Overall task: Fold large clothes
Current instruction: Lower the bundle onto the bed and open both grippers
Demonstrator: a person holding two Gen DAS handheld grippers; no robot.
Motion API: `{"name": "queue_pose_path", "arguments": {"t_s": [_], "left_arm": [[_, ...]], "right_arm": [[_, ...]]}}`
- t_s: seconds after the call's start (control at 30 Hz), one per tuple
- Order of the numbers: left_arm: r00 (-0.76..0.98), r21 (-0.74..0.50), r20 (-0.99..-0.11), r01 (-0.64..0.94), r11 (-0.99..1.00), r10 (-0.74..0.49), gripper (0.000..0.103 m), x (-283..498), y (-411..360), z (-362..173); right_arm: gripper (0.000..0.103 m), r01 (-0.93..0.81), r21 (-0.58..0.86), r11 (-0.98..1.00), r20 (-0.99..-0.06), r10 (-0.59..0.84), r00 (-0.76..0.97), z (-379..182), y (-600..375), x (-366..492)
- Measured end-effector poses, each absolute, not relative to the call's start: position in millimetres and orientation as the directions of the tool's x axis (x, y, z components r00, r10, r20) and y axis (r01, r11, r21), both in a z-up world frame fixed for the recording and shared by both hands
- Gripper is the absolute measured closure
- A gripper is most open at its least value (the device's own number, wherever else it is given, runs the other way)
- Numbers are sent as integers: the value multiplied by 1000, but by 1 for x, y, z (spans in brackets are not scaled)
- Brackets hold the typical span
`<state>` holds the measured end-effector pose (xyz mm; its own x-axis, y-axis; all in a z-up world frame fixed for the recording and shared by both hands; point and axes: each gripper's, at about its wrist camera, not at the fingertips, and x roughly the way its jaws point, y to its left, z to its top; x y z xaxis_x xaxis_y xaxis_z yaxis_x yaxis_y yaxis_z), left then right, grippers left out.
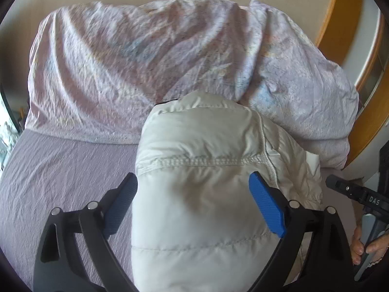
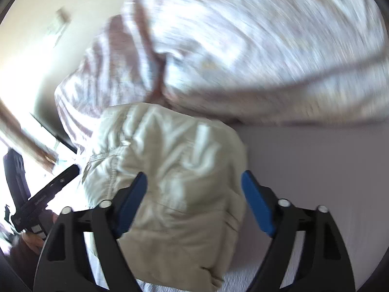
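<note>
A white quilted puffer jacket [image 1: 201,194] lies bunched on the lilac bed sheet [image 1: 60,170]. My left gripper [image 1: 194,202] is open, its blue pads on either side of the jacket's bulk. In the right wrist view, which is blurred by motion, the same jacket [image 2: 175,175] looks cream and sits between the wide-open jaws of my right gripper [image 2: 194,202]. The right gripper's black body [image 1: 352,192] shows at the right edge of the left wrist view. The left gripper's body [image 2: 46,194] shows at the left of the right wrist view.
A crumpled pale patterned duvet [image 1: 158,60] is heaped across the far side of the bed, right behind the jacket. A wooden frame [image 1: 335,19] and a wall stand at the far right. The bed's right edge runs close beside the jacket.
</note>
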<state>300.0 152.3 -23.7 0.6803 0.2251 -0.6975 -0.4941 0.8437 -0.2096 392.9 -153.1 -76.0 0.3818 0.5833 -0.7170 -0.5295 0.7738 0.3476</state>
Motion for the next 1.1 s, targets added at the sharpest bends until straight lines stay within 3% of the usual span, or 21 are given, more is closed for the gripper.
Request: {"name": "queue_pose_path", "arguments": {"t_s": [0.17,0.23,0.4,1.1], "left_arm": [[643,-120,-721,-484,867,259,10,316,139,-40],[636,-105,-722,-489,866,273,8,318,139,-48],[633,-106,-724,-494,863,273,2,320,146,-57],[628,-92,-724,-498,862,285,2,330,156,-85]], "right_arm": [[43,-602,252,758,-715,565,412,-82,-111,387],[44,-604,241,760,-731,551,402,-91,-98,384],[45,-597,232,768,-767,522,373,-110,-86,384],[43,-561,272,782,-742,542,395,-135,-76,392]]}}
